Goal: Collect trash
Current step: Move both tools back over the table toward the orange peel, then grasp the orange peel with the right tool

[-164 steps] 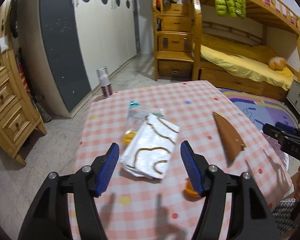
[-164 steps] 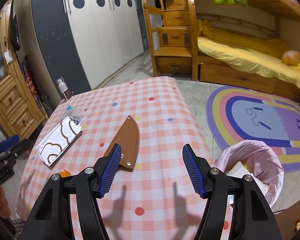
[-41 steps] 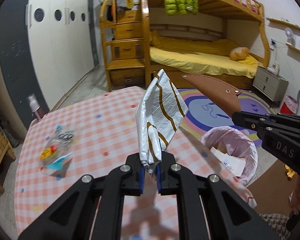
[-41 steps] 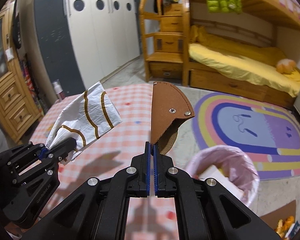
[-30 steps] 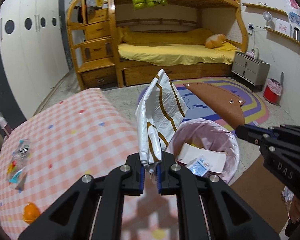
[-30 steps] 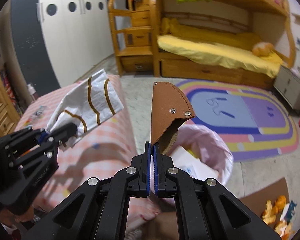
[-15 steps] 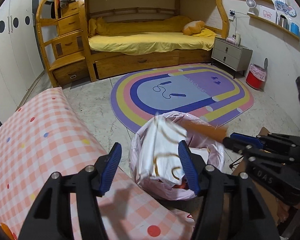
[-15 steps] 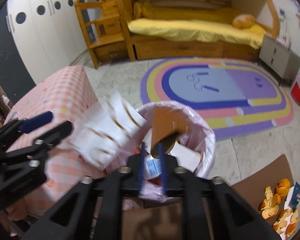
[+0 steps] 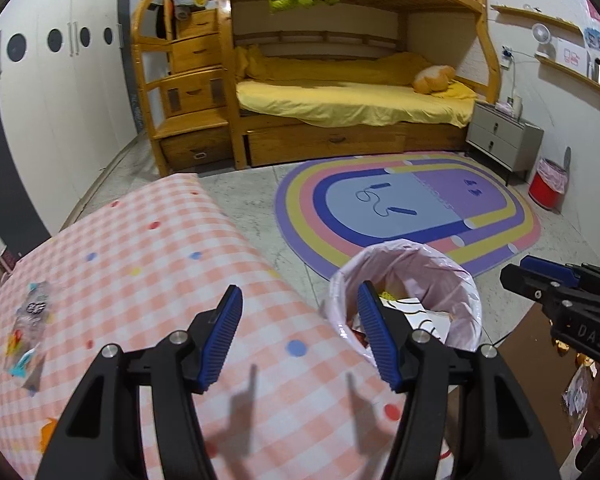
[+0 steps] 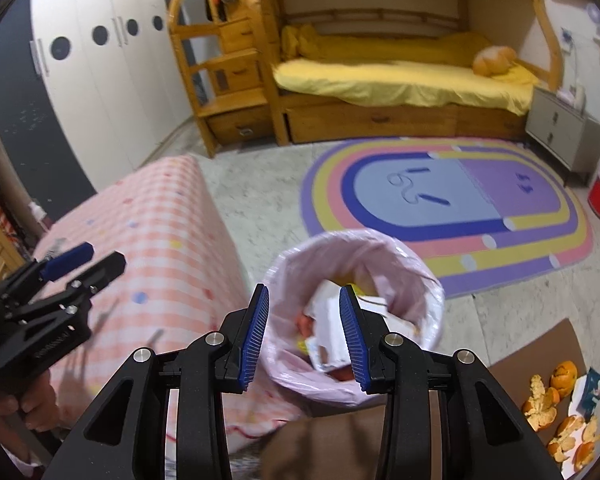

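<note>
The pink-lined trash bin [image 9: 404,258] [image 10: 356,240] stands on the floor beside the pink checked table [image 9: 140,264] [image 10: 152,216]. Inside it lie white papers and the white wrapper with brown lines [image 9: 430,320] [image 10: 328,312]. My left gripper [image 9: 300,292] [image 10: 86,260] is open and holds nothing, over the table's edge next to the bin. My right gripper [image 10: 304,294] [image 9: 518,274] hovers over the bin, its jaws opening with nothing between them. A clear plastic wrapper [image 9: 28,328] and a piece of orange peel [image 9: 48,436] lie on the table's left side.
Orange peels and a small packet [image 10: 560,412] lie on brown cardboard at the lower right. A rainbow rug [image 9: 404,208] covers the floor beyond the bin, with the bunk bed [image 9: 352,100] behind it. A grey nightstand [image 9: 500,140] and a red bin [image 9: 546,184] stand by the right wall.
Both grippers have opened. The white wrapper and the brown leather piece left the jaws and dropped into the bin. The left gripper has drawn back over the table's edge.
</note>
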